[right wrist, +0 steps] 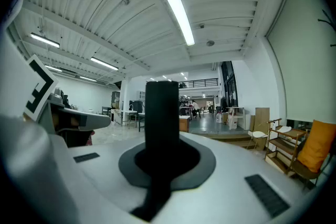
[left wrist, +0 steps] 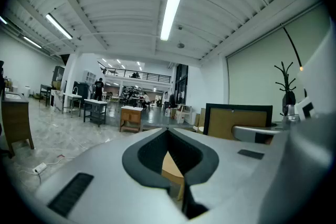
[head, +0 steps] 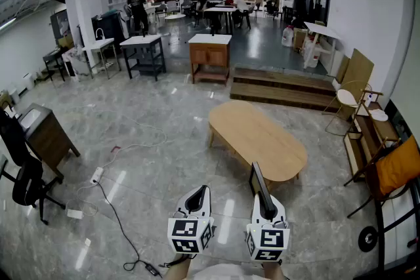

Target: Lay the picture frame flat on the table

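The picture frame [head: 259, 185] is black-edged and stands upright, edge-on to me, over the floor just short of the oval wooden table [head: 257, 136]. My right gripper [head: 265, 205] is shut on its lower edge. In the right gripper view the frame [right wrist: 161, 113] rises as a dark bar out of the closed jaws. The left gripper view shows the frame's brown back [left wrist: 239, 121] at the right. My left gripper [head: 201, 196] hangs beside the right one, to its left, shut with nothing in it. Through its jaw hollow the table [left wrist: 170, 165] shows.
A black office chair [head: 25, 170] and a wooden cabinet [head: 44, 134] stand at the left. A power strip [head: 96, 174] and cables lie on the floor. A low wooden platform [head: 282, 87] lies beyond the table. Shelving and an orange cushion [head: 397, 166] line the right wall.
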### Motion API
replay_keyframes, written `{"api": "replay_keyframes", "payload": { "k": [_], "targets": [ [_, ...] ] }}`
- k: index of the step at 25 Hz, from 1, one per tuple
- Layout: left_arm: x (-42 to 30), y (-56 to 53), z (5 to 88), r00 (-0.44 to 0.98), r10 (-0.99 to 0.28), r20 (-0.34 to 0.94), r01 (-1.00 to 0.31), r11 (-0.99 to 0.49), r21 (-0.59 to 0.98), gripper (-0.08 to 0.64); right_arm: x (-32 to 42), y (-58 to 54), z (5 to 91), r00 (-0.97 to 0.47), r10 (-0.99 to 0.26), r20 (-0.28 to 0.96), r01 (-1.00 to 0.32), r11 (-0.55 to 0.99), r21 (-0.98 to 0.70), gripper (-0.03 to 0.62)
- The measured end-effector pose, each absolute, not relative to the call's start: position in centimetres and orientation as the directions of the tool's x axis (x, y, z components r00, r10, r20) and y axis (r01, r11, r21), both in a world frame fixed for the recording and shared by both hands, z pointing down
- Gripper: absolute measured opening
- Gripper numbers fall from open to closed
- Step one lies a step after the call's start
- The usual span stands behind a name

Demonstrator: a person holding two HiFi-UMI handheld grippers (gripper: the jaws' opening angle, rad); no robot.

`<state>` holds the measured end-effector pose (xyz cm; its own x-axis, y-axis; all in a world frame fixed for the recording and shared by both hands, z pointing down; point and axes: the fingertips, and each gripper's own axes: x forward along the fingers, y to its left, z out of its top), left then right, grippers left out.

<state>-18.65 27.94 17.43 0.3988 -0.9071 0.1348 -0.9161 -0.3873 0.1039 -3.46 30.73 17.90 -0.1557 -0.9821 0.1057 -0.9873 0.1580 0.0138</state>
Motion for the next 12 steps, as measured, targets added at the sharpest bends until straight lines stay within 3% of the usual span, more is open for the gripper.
{"api": "replay_keyframes", "payload": {
  "k": [12],
  "targets": [
    [-17.2, 27.5, 17.3, 0.402, -0.906, 0.133, -0.915, -0.392, 0.096, 0.009, -1.9, 30.1, 18.2, -0.159, -0.982, 0.099, -0.987, 0.16, -0.004, 0.017]
  ]
}}
